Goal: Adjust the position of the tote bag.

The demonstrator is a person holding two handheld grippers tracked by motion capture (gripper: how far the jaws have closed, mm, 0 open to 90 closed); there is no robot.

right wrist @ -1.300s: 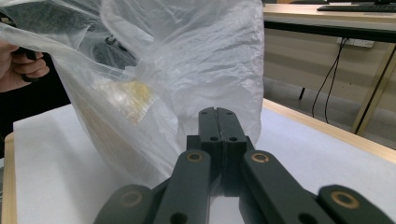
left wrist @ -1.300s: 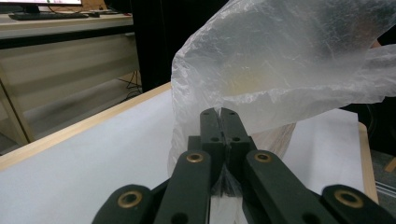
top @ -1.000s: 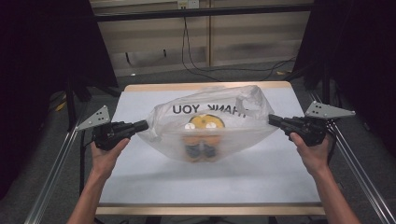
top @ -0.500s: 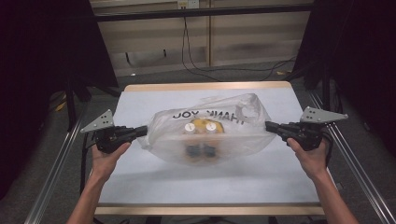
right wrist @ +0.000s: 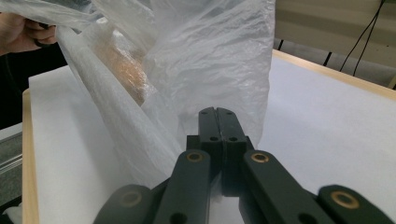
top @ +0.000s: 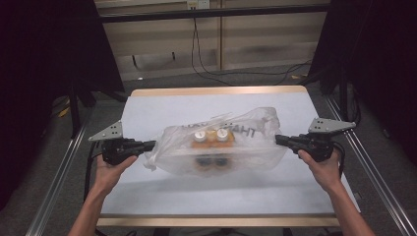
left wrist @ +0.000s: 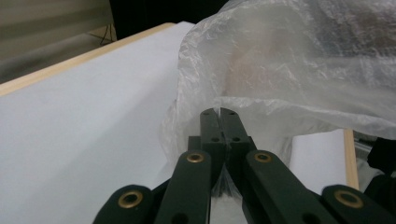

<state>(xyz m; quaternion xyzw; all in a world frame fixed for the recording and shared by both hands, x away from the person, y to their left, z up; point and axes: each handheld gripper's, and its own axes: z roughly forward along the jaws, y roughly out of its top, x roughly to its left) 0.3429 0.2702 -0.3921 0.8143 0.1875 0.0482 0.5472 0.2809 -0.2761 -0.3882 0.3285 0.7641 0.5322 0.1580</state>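
My left claw [top: 149,144] and my right claw [top: 278,139] are each clamped on an opposite end of a clear plastic bag [top: 246,147], stretched between them above the white table [top: 162,110]. Orange bottles [top: 211,137] with white caps sit inside.

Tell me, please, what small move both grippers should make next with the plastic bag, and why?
Probably lower both together. The left gripper and right gripper are each shut on an end of the plastic bag, which sags between them with bottles inside, apparently just above the table.
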